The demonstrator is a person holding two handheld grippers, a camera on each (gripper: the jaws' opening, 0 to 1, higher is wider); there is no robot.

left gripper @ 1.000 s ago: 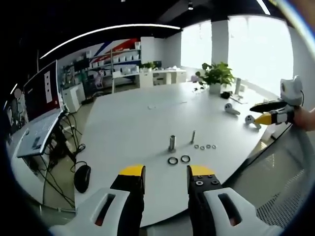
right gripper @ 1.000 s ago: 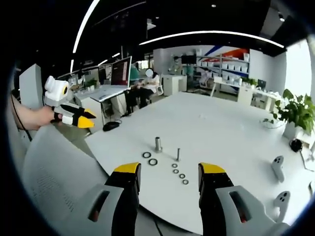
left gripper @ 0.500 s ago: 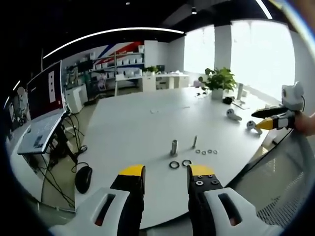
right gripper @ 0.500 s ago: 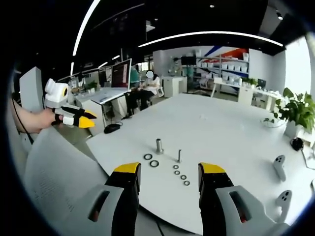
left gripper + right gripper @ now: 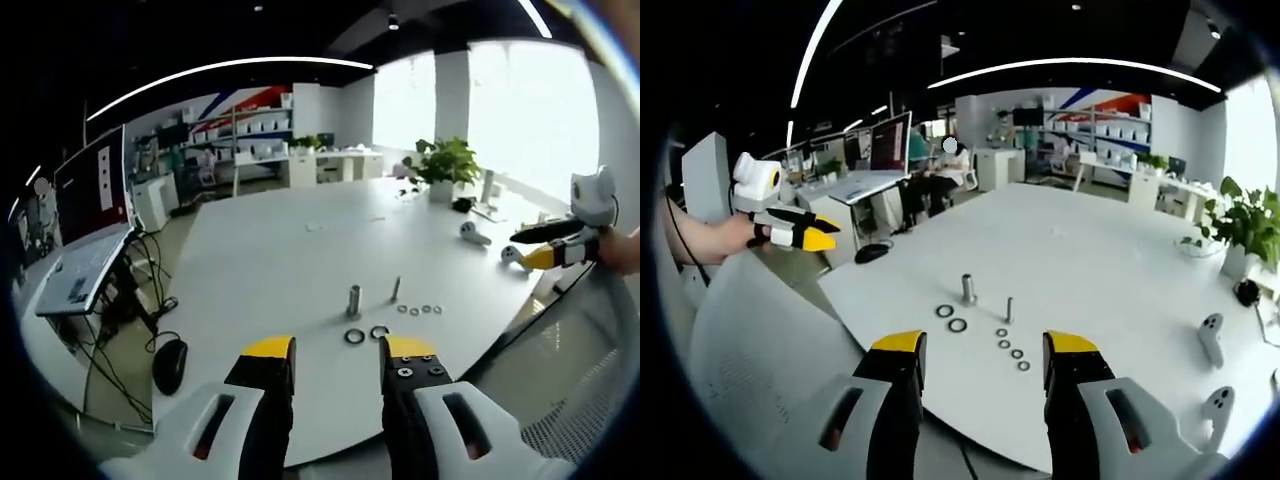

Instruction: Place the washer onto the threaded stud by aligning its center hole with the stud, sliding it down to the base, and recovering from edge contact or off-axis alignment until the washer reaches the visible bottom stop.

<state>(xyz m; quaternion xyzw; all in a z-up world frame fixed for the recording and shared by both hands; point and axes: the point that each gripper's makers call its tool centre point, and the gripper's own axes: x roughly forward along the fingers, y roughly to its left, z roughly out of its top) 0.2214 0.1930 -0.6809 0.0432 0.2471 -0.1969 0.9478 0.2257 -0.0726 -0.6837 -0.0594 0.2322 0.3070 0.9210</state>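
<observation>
Near the round white table's (image 5: 280, 260) front edge stand a thick metal stud (image 5: 353, 298) and a thin threaded stud (image 5: 395, 288). Two dark rings (image 5: 354, 336) lie in front of them, and a row of small washers (image 5: 419, 310) lies to the right. My left gripper (image 5: 338, 350) hovers open and empty just short of the table edge. In the right gripper view I see the thick stud (image 5: 968, 288), thin stud (image 5: 1009, 308), rings (image 5: 958, 325) and washers (image 5: 1012, 349). The right gripper (image 5: 984, 345) is open and empty. A hand holds each gripper off the table: right gripper (image 5: 545, 245), left gripper (image 5: 800, 232).
A potted plant (image 5: 440, 158) and two white controllers (image 5: 470, 225) sit at the far side of the table. A monitor (image 5: 90, 185), a laptop (image 5: 75, 275) and a mouse (image 5: 167, 362) are off to the left. A mesh chair back (image 5: 750, 340) rises between the grippers.
Both views have shifted a little with the hands, so the studs and washers sit slightly lower in the pictures. Nothing on the table has moved. Both grippers stay open.
</observation>
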